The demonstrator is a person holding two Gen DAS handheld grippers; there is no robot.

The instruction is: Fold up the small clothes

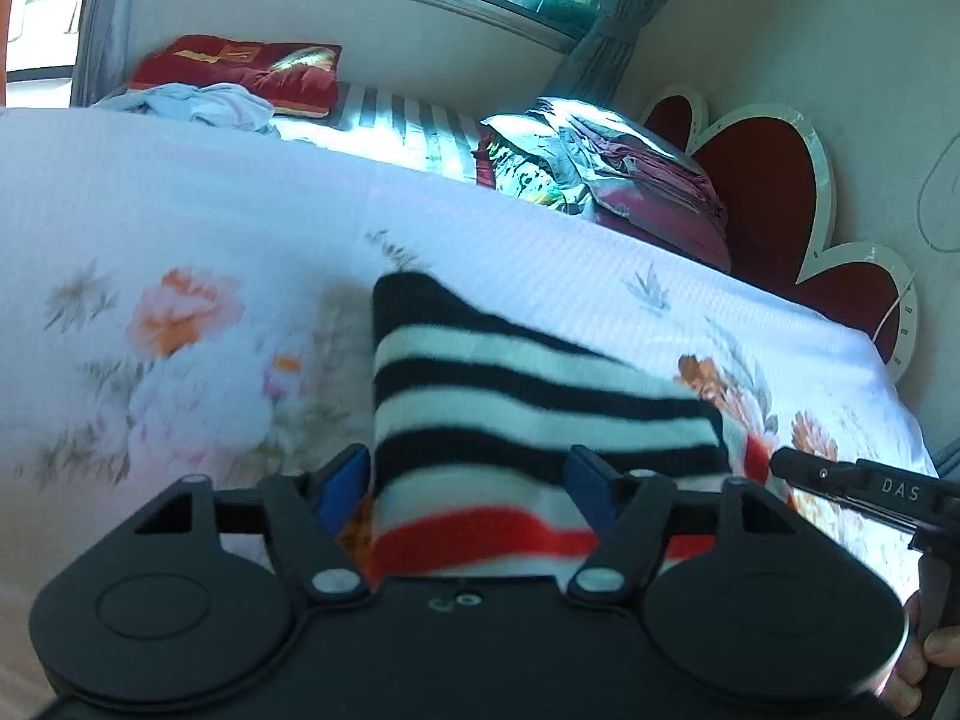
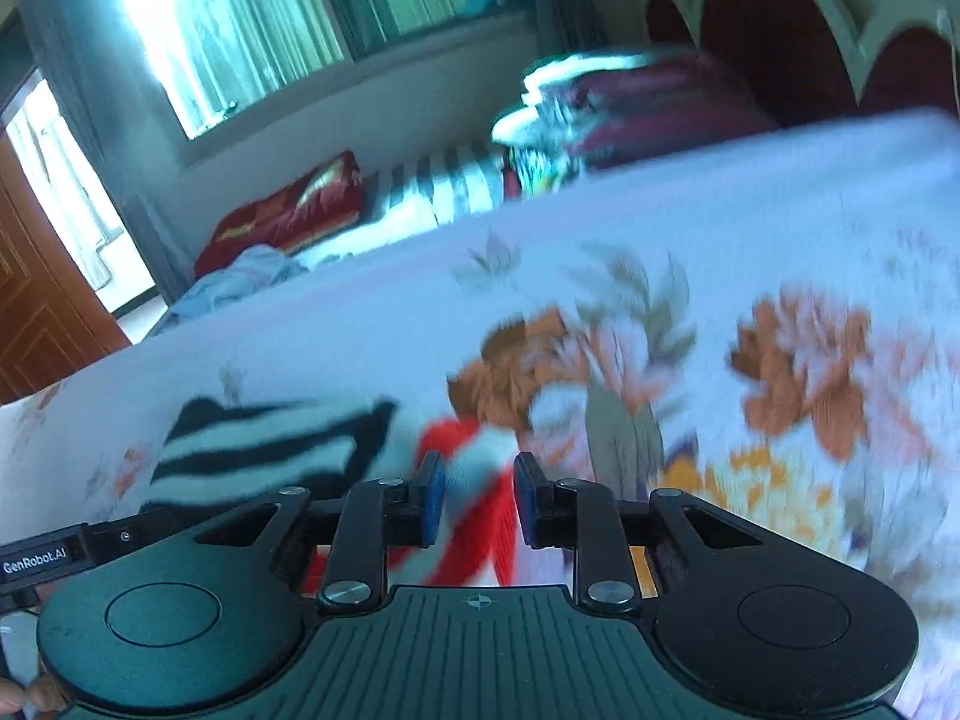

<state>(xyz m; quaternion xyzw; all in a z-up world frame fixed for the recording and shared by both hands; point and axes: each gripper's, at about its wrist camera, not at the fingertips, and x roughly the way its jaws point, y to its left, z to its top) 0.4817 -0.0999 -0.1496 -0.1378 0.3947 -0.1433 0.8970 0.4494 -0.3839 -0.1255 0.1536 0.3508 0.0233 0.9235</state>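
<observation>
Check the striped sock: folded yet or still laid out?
Cannot tell for sure. The striped sock lies flat on the floral bedsheet; no doubled-over layer is visible, but both grippers hide its near end.

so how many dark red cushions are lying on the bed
2. One red cushion lies at the far left by the window; one maroon cushion lies far right against the headboard, partly under other bedding. More may be hidden.
</observation>
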